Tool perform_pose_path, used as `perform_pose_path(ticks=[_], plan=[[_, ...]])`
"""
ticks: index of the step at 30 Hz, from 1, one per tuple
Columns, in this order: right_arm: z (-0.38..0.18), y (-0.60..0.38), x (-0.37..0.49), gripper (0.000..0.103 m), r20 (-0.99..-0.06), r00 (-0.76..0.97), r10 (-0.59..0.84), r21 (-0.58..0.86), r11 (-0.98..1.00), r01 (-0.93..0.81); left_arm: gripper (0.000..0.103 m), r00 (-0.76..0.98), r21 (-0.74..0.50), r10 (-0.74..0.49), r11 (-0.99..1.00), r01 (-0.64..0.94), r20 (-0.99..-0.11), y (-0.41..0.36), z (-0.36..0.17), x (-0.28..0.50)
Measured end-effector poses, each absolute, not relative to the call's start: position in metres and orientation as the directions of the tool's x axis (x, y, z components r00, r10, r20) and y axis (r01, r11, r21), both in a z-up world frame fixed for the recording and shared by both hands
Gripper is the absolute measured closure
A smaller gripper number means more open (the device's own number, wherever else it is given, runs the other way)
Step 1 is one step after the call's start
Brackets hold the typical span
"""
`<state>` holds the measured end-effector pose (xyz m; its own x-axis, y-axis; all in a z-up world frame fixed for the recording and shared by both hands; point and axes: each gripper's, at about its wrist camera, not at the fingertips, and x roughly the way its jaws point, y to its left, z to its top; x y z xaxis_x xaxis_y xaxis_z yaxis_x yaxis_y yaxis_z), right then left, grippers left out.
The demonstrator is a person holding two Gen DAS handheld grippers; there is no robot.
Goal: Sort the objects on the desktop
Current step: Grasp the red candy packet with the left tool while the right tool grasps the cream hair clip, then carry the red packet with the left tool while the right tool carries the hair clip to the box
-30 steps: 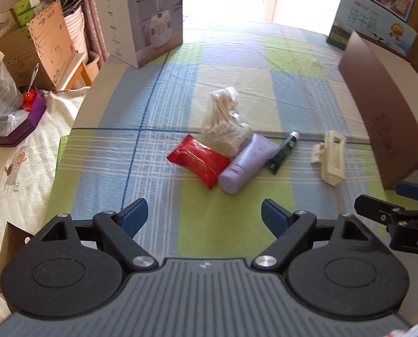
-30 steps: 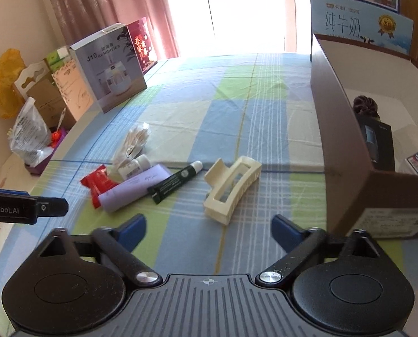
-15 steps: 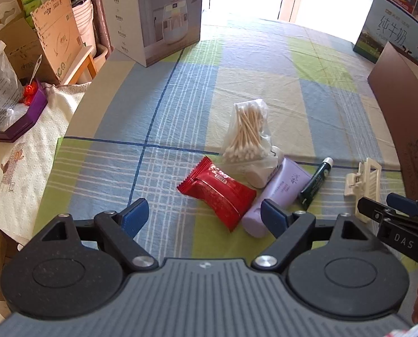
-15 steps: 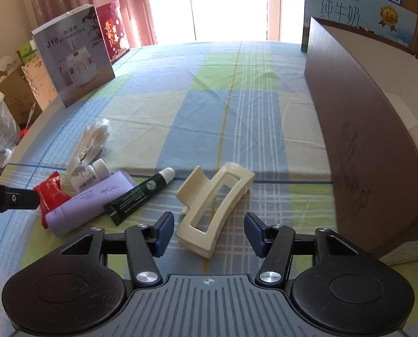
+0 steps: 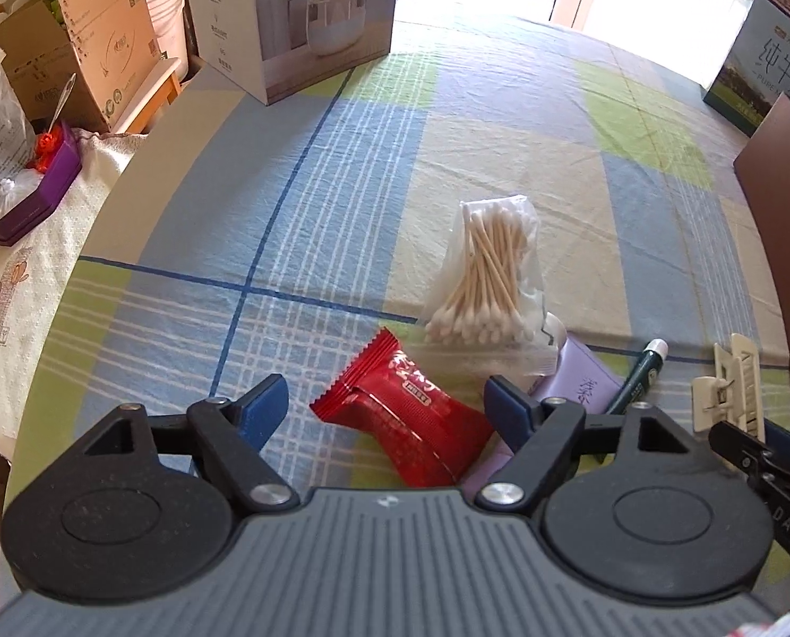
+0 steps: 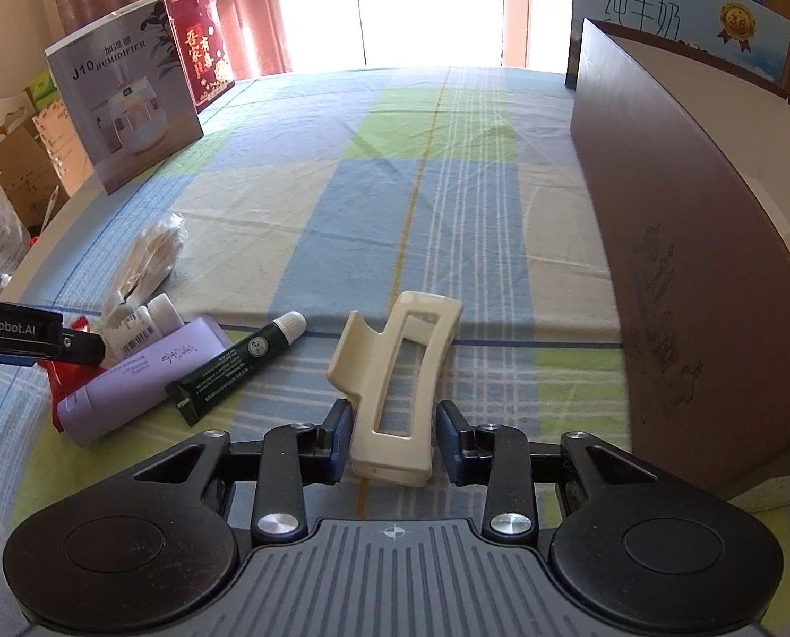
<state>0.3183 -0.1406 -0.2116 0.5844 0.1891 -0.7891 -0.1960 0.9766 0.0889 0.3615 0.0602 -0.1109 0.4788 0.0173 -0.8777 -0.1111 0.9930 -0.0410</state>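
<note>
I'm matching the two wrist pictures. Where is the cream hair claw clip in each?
Left wrist: cream hair claw clip at the far right edge, right of the green tube.
Right wrist: clip at bottom centre, between the closing jaws.
Shared landmark: green tube.

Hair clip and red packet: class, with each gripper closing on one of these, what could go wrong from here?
1. The right gripper is closing across the cream hair clip near its end; the clip could pivot or slip out.
2. The left gripper is closing around the red packet, which lies against the purple tube and the cotton swab bag; it may drag them.
</note>
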Motion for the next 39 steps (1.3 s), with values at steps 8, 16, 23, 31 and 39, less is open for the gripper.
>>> perform_pose_path(ticks=[8,16,23,31,39], plan=[[-0.211,-0.150,0.316,0.071,-0.802,0.566,0.190,0.103,0.978,-0.183,0.056,0.469,-0.004,0.010,1.000,-0.030,-0.883,0.079,-0.119,0.353],[-0.209,-0.139,0.324,0.046,-0.794,0.576,0.193,0.085,0.974,-0.210,0.057,0.488,0.024,0.005,0.999,0.032,-0.873,0.081,-0.121,0.350],[-0.212,-0.129,0.337,0.048,-0.785,0.599,0.158,0.021,0.973,-0.229,0.072,0.501,0.017,-0.011,0.998,0.052,-0.865,0.072,-0.121,0.353],[-0.212,-0.131,0.332,0.064,-0.803,0.573,0.167,0.017,0.966,-0.258,0.079,0.496,0.025,-0.010,0.998,0.063,-0.868,0.070,-0.119,0.347],[-0.202,-0.138,0.314,0.064,-0.800,0.567,0.196,0.053,0.965,-0.258,0.080,0.478,0.031,-0.003,0.998,0.063,-0.878,0.069,-0.117,0.329]])
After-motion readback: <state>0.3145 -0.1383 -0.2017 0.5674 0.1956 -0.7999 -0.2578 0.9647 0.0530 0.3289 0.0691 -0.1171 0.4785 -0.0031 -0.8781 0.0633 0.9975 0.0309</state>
